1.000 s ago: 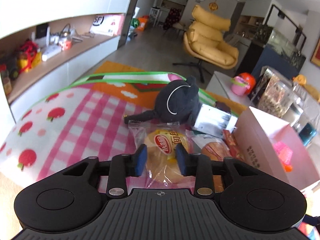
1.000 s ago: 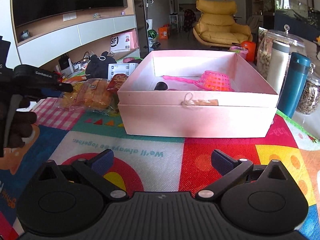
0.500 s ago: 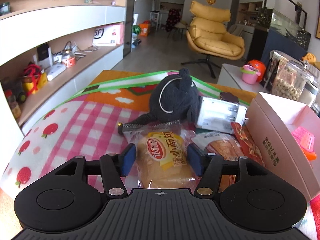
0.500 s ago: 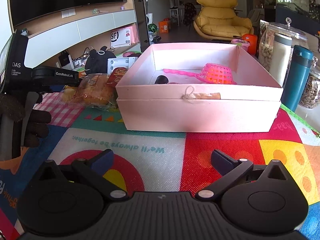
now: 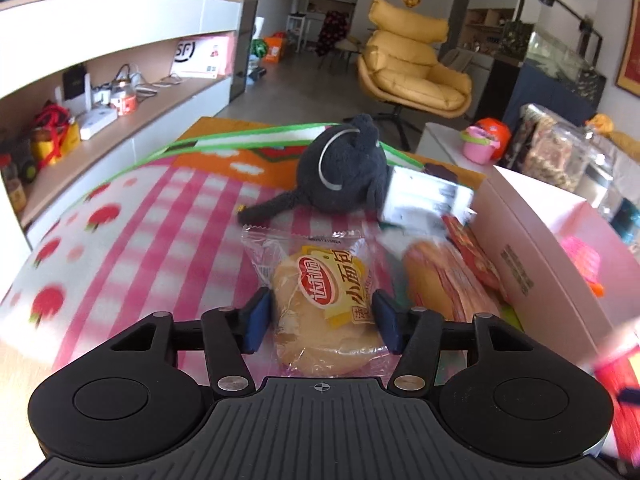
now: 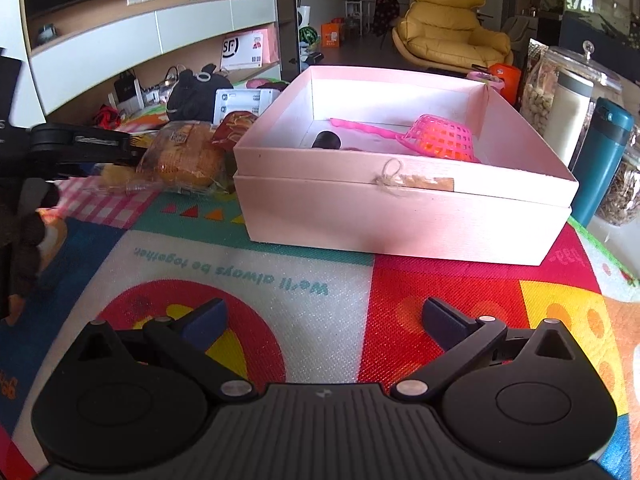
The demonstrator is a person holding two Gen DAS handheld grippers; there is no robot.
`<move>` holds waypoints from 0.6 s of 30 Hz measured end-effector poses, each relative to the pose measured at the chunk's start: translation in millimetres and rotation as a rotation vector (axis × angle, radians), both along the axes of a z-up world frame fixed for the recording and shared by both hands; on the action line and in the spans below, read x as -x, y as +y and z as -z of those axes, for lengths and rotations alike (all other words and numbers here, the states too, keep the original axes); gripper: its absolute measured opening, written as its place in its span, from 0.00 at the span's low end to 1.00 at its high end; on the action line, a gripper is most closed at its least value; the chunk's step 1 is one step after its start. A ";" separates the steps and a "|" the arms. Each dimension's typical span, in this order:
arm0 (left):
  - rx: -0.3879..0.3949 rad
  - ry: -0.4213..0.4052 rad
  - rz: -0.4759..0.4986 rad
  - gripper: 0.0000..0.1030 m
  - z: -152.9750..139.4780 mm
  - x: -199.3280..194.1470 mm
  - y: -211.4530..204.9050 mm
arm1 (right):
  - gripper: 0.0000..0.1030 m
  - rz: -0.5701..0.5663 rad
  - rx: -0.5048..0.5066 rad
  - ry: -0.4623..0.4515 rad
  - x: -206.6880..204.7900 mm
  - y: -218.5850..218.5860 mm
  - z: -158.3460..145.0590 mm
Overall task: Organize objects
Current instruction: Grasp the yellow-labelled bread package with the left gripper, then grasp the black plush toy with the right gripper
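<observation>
A clear packet with a small bread roll [image 5: 324,308] and a yellow and red label lies on the pink checked mat. My left gripper [image 5: 322,320] straddles it; its jaws are closing, blue pads close beside the packet's sides, not visibly squeezing it. A second bread packet [image 5: 440,280] and a red snack packet [image 5: 472,256] lie to its right against the pink box [image 5: 532,240]. In the right wrist view the open box [image 6: 400,208] holds a pink strainer [image 6: 444,140] and a dark round item [image 6: 328,140]. My right gripper [image 6: 322,320] hovers open over the mat, empty.
A black plush toy [image 5: 348,168] and a white pack [image 5: 424,200] lie behind the bread. Jars [image 6: 540,96], a white bottle [image 6: 568,116] and a teal flask [image 6: 604,160] stand right of the box. Shelves run along the left; a yellow chair [image 5: 412,76] stands beyond.
My left gripper's jaws have widened from a narrow gap and now flank the bread packet, with the gripper lower and closer to it. The right gripper has hardly moved.
</observation>
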State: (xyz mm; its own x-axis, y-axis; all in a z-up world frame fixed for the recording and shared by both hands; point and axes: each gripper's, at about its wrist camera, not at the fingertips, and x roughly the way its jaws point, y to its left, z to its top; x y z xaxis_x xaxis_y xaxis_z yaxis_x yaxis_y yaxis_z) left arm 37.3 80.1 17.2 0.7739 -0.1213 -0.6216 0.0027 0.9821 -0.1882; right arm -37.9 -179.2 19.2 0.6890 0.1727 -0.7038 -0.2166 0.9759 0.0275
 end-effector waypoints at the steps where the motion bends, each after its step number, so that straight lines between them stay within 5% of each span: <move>1: -0.004 -0.011 0.009 0.57 1.2 11.6 3.7 | 1.00 0.000 0.006 0.003 -0.2 0.6 -0.1; 4: -0.007 -0.049 -0.003 0.57 3.9 47.0 22.9 | 1.00 -0.003 0.021 0.007 -0.5 3.0 -1.7; 7: 0.106 -0.066 -0.050 0.57 8.3 64.5 50.2 | 1.00 -0.081 -0.032 0.039 -4.2 13.1 -14.5; 11: 0.144 -0.082 -0.061 0.57 9.5 65.8 54.1 | 1.00 -0.190 0.017 -0.144 -10.7 63.4 -64.8; 14: 0.133 -0.087 -0.062 0.57 9.3 65.5 52.2 | 1.00 -0.234 0.039 -0.210 -45.6 103.8 -97.5; 18: 0.148 -0.091 -0.067 0.57 10.6 65.7 54.0 | 1.00 -0.248 0.060 -0.169 -116.2 158.3 -100.3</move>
